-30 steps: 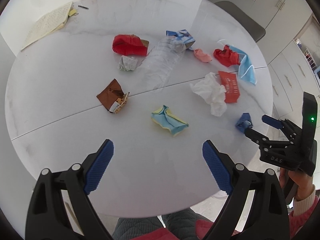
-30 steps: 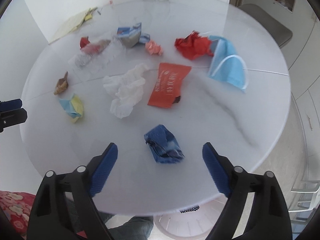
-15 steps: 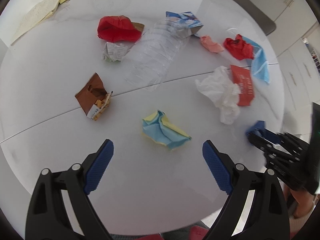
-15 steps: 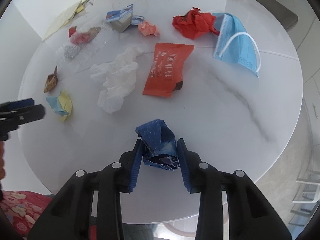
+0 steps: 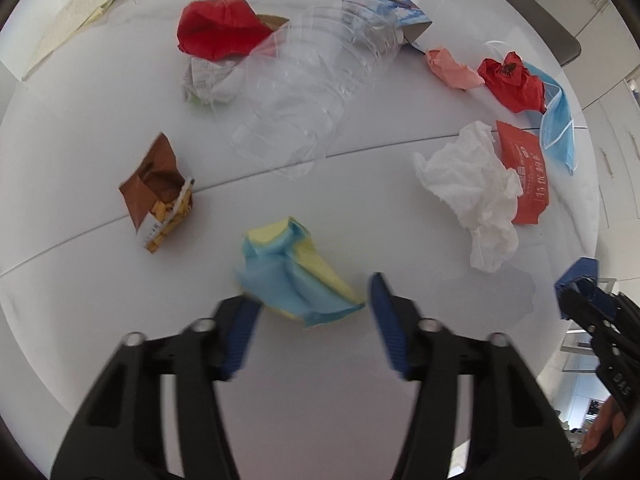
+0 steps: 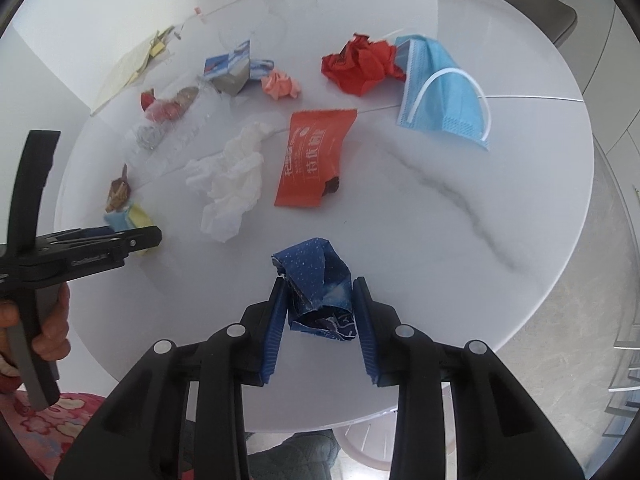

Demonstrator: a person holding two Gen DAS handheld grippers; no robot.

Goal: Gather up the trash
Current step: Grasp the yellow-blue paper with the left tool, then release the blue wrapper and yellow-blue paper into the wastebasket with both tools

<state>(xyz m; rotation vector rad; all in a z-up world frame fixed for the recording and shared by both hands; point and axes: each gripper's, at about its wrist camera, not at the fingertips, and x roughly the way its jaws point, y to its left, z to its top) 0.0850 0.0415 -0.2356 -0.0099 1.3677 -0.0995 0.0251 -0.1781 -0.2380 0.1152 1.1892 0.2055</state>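
Observation:
A crumpled yellow and blue paper [image 5: 292,276] lies near the front of the round white table [image 5: 120,320]. My left gripper [image 5: 312,304] is down around it, jaws closing, with the left pad against the paper's edge and the right pad at its tip. A crumpled dark blue wrapper [image 6: 316,268] sits between the pads of my right gripper [image 6: 320,300], which is shut on it near the table's right edge. In the left wrist view the right gripper [image 5: 580,292] and blue wrapper [image 5: 578,270] show at far right.
Scattered further back are a white tissue [image 5: 476,192], an orange-red packet [image 5: 524,172], a clear crushed bottle [image 5: 308,92], a brown snack pack [image 5: 156,188], a red bag [image 5: 220,28], a blue mask [image 6: 444,92] and a notebook [image 5: 72,20].
The left gripper sank toward the yellow and blue paper and its jaws went from wide to close around it. The right gripper closed on the blue wrapper.

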